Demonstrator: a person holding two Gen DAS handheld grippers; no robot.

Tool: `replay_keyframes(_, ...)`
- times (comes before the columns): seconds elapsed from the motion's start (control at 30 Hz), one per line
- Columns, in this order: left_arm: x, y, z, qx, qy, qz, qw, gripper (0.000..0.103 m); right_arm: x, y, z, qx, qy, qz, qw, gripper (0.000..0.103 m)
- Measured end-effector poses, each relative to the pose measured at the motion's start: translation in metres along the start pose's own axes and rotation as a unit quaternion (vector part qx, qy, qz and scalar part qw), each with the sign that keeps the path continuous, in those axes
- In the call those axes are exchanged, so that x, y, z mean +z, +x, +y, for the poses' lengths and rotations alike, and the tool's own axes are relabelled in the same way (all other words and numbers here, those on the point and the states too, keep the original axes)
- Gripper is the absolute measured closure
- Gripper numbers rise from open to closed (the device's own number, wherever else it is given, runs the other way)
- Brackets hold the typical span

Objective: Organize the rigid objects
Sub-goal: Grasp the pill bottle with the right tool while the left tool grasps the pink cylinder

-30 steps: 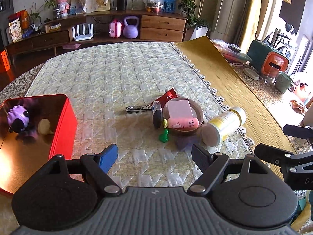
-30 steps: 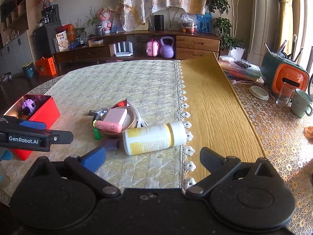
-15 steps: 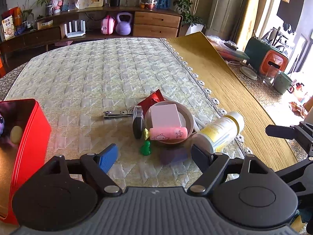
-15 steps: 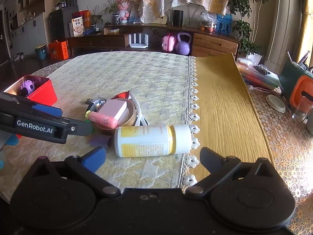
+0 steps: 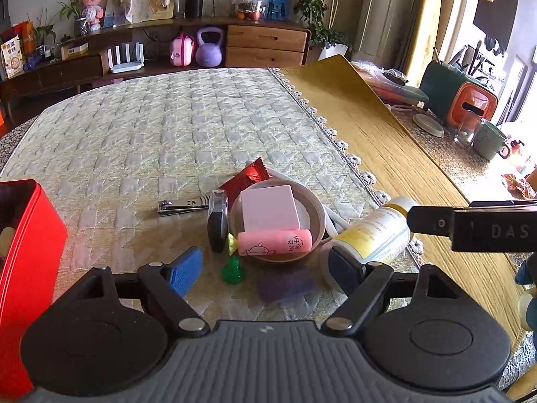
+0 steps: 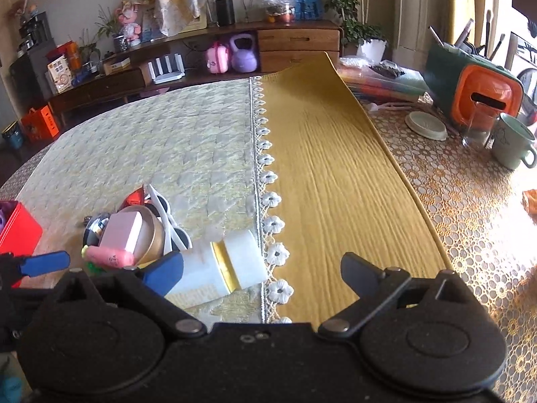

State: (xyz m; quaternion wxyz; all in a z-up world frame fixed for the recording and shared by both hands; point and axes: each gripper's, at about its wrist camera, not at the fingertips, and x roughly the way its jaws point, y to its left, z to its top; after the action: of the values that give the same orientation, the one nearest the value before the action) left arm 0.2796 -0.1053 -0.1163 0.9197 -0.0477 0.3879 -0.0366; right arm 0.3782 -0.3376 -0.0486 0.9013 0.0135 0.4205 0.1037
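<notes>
A tan bowl (image 5: 315, 215) on the quilted cloth holds a pink block (image 5: 268, 208) and a pink tube (image 5: 275, 241) across its near rim. Around it lie a nail clipper (image 5: 183, 205), a black oblong item (image 5: 217, 221), a red wrapper (image 5: 250, 178), a green piece (image 5: 231, 270) and a flat purple piece (image 5: 285, 283). A white and yellow bottle (image 5: 372, 231) lies on its side to the right. My left gripper (image 5: 265, 268) hangs open just in front of the pile. My right gripper (image 6: 261, 273) is open, the bottle (image 6: 218, 265) lying by its blue pad.
A red box (image 5: 30, 252) stands at the left edge. One of my right gripper's fingers (image 5: 470, 225) reaches in from the right, close to the bottle. A yellow runner (image 6: 335, 184) lies right of the cloth. A mug (image 6: 513, 144), a glass and a lid sit far right.
Both grippers have come closer to the pile. The right gripper has rolled and shifted right, so the bottle now sits at its lower left. Both stay open.
</notes>
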Motion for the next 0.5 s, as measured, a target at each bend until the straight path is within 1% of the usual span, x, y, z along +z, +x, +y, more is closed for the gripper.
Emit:
replay_keyframes(0.07, 0.000, 0.001, -0.001, 0.003, -0.001, -0.002, 1.0000, 0.021, 0.002, 0.006, 0.002, -0.001, 0.028, 0.006, 1.000, 0.005)
replay_keyframes(0.2, 0.002, 0.005, 0.002, 0.004, -0.021, 0.000, 0.9998, 0.021, 0.003, 0.020, 0.005, -0.010, 0.092, 0.027, 0.995, 0.008)
replay_keyframes(0.23, 0.002, 0.007, 0.003, 0.004, -0.023, 0.003, 0.9997, 0.021, 0.002, 0.022, 0.005, -0.007, 0.106, 0.031, 0.994, 0.010)
replay_keyframes(0.33, 0.004, 0.009, 0.007, 0.002, -0.037, 0.005, 0.9993, 0.022, 0.000, 0.029, 0.004, 0.006, 0.143, 0.046, 0.989, 0.019)
replay_keyframes(0.47, 0.005, 0.013, 0.008, 0.004, -0.038, 0.006, 0.9993, 0.022, -0.003, 0.035, 0.002, 0.022, 0.175, 0.060, 0.983, 0.023)
replay_keyframes(0.5, 0.004, 0.013, 0.009, 0.004, -0.039, 0.006, 0.9992, 0.024, -0.004, 0.037, 0.003, 0.024, 0.180, 0.063, 0.981, 0.023)
